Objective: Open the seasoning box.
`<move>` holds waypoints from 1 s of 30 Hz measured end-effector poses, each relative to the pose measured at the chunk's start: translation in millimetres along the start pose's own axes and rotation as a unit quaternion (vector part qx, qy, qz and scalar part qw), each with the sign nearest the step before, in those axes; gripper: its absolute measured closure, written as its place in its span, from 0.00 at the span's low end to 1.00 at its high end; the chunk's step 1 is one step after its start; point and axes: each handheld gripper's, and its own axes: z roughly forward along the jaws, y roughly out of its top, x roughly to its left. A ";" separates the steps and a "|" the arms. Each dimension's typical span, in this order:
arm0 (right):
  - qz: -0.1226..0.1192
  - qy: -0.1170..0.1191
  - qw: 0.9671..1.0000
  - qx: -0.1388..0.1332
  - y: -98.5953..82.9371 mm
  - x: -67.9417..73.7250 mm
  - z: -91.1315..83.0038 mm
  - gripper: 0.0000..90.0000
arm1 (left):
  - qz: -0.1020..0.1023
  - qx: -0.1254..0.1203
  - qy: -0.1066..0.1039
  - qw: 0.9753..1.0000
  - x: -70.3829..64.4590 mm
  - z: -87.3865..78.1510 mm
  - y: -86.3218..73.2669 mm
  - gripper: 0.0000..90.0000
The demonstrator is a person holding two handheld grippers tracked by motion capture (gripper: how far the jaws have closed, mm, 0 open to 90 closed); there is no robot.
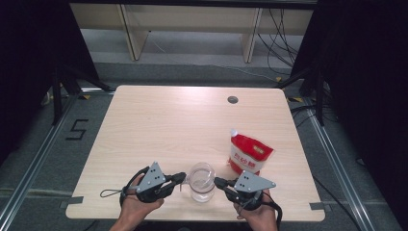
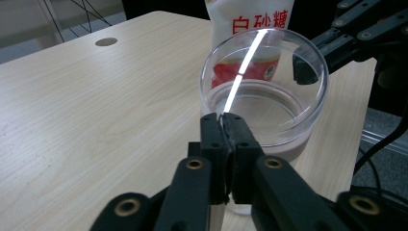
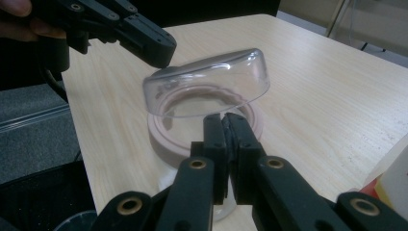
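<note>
The clear, round plastic lid (image 3: 207, 89) looks light, stiff and slippery, so its thin rim is the place to pinch; it is tilted just above the mouth of the clear glass jar (image 1: 201, 183) near the tabletop's (image 1: 159, 120) front edge. The left gripper (image 1: 182, 177) and right gripper (image 1: 217, 181) each have jaws clenched on opposite sides of that rim.

A pale wooden surface (image 1: 159, 120) with a round cable hole (image 1: 233, 99) near its far edge stands on grey floor (image 1: 192, 53); black curtains (image 1: 29, 57) flank it, beige furniture (image 1: 192, 19) behind.
</note>
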 end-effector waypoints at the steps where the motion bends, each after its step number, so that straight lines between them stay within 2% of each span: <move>1: -0.004 -0.002 1.000 -0.001 1.1 -0.1 -0.1 0.98 | -0.005 -0.007 0.003 1.000 1.9 -2.5 1.4 0.91; 2: 0.002 -0.001 1.000 0.000 1.7 0.6 0.2 0.98 | -0.008 -0.012 0.002 1.000 3.2 -4.5 2.4 0.89; 4: -0.004 0.005 1.000 -0.003 2.9 -1.1 1.3 0.98 | -0.008 -0.011 0.005 1.000 7.4 -13.9 3.8 0.83; 5: -0.009 -0.002 1.000 -0.011 3.5 -1.1 2.9 0.97 | -0.012 -0.010 0.004 1.000 8.0 -16.5 3.1 0.79; 6: -0.002 0.003 1.000 -0.006 4.1 -0.9 2.5 0.96 | -0.011 -0.011 0.005 1.000 9.7 -19.9 0.7 0.77; 8: -0.011 0.007 1.000 -0.003 6.5 -0.2 3.8 0.96 | -0.020 -0.008 0.005 1.000 10.3 -21.7 -3.7 0.72; 9: -0.015 0.005 1.000 -0.001 7.6 -0.1 3.3 0.96 | -0.021 -0.010 -0.002 1.000 11.5 -21.4 -6.9 0.69; 10: -0.023 0.003 1.000 -0.002 9.0 -0.9 3.4 0.96 | -0.026 -0.001 0.004 1.000 10.4 -22.4 -9.6 0.65; 12: -0.013 0.002 1.000 -0.005 11.2 0.6 3.4 0.96 | -0.028 0.003 -0.005 1.000 8.6 -20.9 -15.2 0.58; 13: -0.019 0.004 1.000 -0.007 12.3 0.3 3.8 0.96 | -0.019 0.014 -0.001 1.000 8.2 -21.7 -16.9 0.54; 15: -0.018 0.004 1.000 -0.009 14.0 0.6 3.9 0.95 | -0.026 0.017 -0.002 1.000 5.1 -20.5 -21.3 0.48; 18: -0.022 0.006 1.000 -0.012 16.4 1.2 5.1 0.95 | -0.006 0.030 -0.002 1.000 4.5 -21.0 -27.0 0.43; 19: -0.011 0.004 1.000 -0.010 17.0 3.4 4.6 0.95 | -0.009 0.034 -0.001 0.999 3.3 -21.6 -28.8 0.41; 20: -0.024 0.005 1.000 -0.012 17.9 1.6 5.2 0.95 | -0.012 0.036 -0.002 0.999 2.6 -21.8 -31.3 0.41; 21: -0.025 0.012 1.000 -0.012 19.0 1.6 5.5 0.95 | -0.011 0.039 -0.002 0.999 3.0 -22.1 -34.1 0.40; 22: -0.026 0.005 1.000 -0.015 19.6 2.3 6.1 0.95 | -0.010 0.043 0.003 0.999 3.4 -22.8 -36.5 0.38; 24: -0.030 0.010 0.999 -0.011 21.7 2.1 6.1 0.95 | -0.025 0.048 0.005 0.999 4.4 -22.9 -41.8 0.37; 26: -0.030 0.009 0.999 -0.013 23.3 3.0 7.0 0.95 | -0.025 0.056 0.008 0.998 6.0 -22.8 -44.9 0.34; 30: -0.038 0.005 0.999 -0.016 26.0 4.9 8.8 0.94 | -0.027 0.050 0.008 0.998 4.3 -23.4 -46.2 0.33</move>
